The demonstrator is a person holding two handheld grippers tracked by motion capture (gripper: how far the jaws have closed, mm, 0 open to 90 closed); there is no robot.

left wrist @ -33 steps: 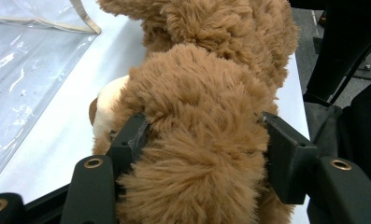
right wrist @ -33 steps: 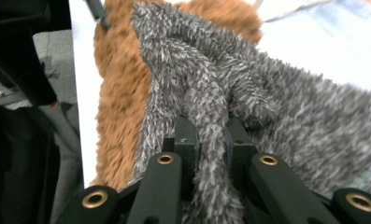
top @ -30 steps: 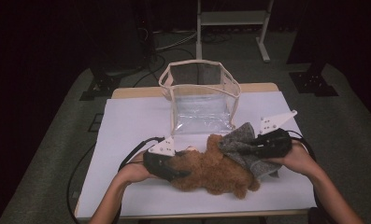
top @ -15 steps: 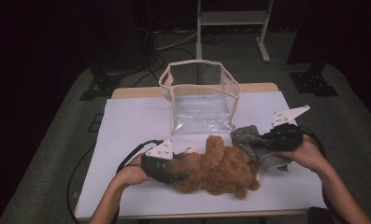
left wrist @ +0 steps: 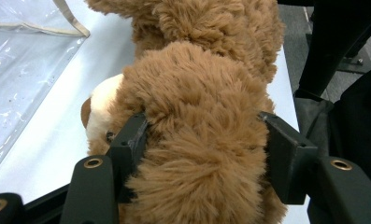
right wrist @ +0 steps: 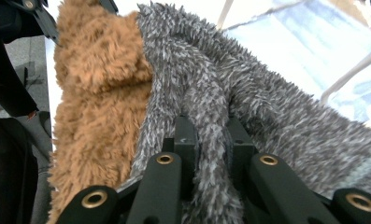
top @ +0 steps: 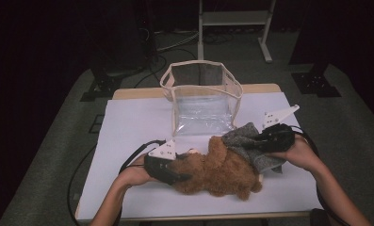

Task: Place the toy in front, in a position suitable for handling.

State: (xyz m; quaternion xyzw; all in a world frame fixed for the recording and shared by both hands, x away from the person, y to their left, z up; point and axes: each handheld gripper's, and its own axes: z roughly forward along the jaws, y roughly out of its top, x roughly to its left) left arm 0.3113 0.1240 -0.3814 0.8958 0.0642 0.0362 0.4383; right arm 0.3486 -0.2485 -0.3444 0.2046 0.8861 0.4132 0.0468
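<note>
Teddy bear [left wrist: 197, 116] sits between left hand-held gripper [left wrist: 204, 140] jaws — clamped.

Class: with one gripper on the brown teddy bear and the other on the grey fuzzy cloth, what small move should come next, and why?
Probably the right gripper should draw the grey cloth a little further away from the teddy bear. Its jaws pinch a fold of the cloth, the cloth's other edge lies against the bear's fur, and the left gripper clamps the bear to steady it.

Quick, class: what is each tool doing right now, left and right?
Left tool: closed on the brown teddy bear, jaws pressing into its fur.
Right tool: shut tight on a fold of the grey fuzzy cloth.
</note>
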